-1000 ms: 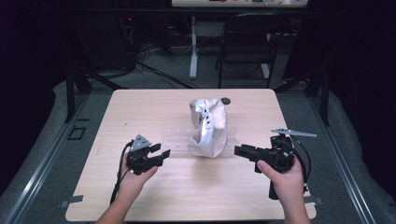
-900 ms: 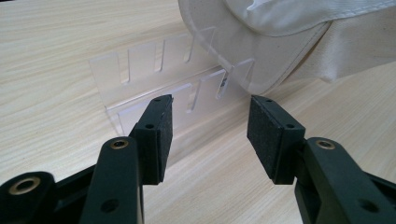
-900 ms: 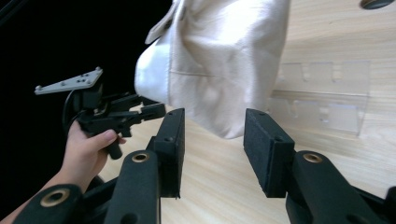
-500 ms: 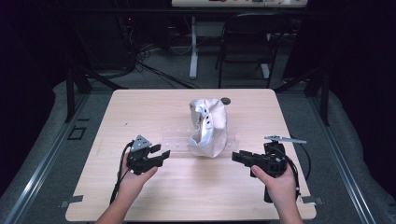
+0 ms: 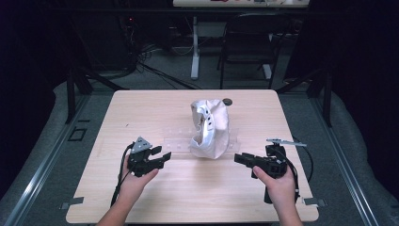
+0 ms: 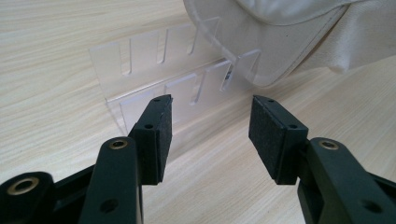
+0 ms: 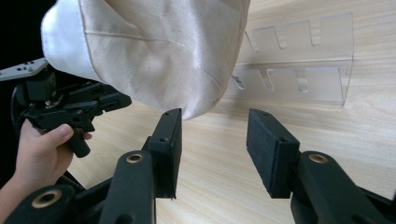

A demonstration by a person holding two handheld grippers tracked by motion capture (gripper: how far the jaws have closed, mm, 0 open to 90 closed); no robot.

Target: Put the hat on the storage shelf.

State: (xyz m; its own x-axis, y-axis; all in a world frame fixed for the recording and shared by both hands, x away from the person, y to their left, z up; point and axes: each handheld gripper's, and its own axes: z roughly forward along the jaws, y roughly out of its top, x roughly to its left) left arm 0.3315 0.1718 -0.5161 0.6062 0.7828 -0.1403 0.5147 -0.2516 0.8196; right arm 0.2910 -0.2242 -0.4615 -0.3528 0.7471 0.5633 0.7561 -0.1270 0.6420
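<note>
On the desk [image 5: 141, 113], near its middle: white cap [image 5: 209, 129], draped over one end of a clear slotted rack [image 5: 178, 137] and touching it, brim edge hanging past the slots in the left gripper view [image 6: 280, 42]. Behind the cap, close to the far edge, a small dark disc [image 5: 227, 101], too small to identify. Left gripper [image 5: 164, 155] in the same spot as a second ago, low over the wood and aimed at the bare part of the rack; jaws spread wide with nothing between the pads [image 6: 210, 126]. Right gripper [image 5: 237, 158] shifted since then: lower and closer in, edged toward the cap from the right rather than standing off near the desk's side. Jaws equally wide and empty [image 7: 212, 140], pointed at the lower hem of the cap [image 7: 154, 51], near it but not touching. Probably the start of an approach: one side closing in on the fabric, the other waiting by the rack, perhaps to steady it. No grasp made yet, cap undisturbed on the rack, the handling itself all to come.
</note>
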